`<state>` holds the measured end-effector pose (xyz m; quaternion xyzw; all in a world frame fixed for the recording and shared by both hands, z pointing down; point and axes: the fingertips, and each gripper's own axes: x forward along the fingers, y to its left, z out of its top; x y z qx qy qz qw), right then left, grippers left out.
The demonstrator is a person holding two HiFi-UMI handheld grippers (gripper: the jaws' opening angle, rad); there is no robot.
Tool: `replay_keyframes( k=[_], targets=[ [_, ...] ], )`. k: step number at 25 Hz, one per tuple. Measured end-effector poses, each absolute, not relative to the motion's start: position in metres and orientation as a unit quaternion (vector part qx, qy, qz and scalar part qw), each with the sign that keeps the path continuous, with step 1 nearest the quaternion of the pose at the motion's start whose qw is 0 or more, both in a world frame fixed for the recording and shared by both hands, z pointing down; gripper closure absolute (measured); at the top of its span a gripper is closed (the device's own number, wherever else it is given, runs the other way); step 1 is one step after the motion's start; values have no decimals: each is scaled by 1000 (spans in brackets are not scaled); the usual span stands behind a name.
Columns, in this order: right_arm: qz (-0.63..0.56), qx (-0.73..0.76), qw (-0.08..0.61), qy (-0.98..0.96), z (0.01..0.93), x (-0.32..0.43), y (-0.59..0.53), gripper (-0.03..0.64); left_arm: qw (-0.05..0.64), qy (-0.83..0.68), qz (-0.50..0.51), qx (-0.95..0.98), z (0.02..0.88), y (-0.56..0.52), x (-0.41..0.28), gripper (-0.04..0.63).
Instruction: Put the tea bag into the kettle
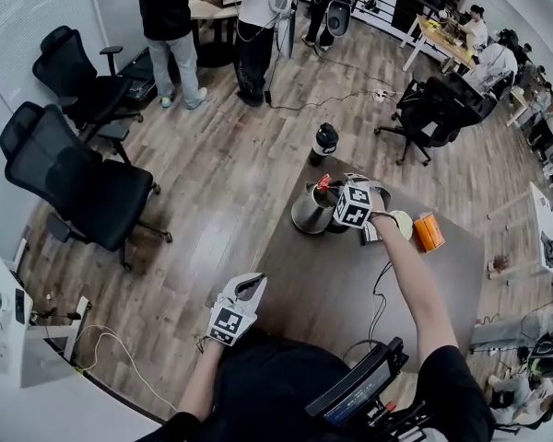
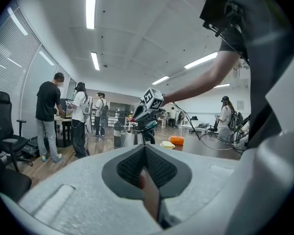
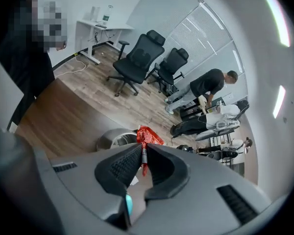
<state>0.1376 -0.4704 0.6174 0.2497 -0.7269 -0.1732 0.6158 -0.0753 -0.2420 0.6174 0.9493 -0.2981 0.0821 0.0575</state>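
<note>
Left tool hangs closed and empty at the counter's near edge. Right tool pinches the tea bag just above the kettle mouth.

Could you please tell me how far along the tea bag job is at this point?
Done: the right gripper has the red tea bag pinched. In hand: it holds the bag just above the kettle. Left to do: lower it in and let go. The left gripper is shut and idle.

Wood-plank floor fills the frame; black office chairs stand at upper left, a white-legged desk at upper right.
</note>
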Motion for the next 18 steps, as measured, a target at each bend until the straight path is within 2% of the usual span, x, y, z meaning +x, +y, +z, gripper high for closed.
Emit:
replay_keyframes(
  k=[18],
  targets=[
    [-160, 147, 705, -676, 667, 153, -471, 580, 80, -343, 87, 932, 633, -245, -102, 592]
  ],
)
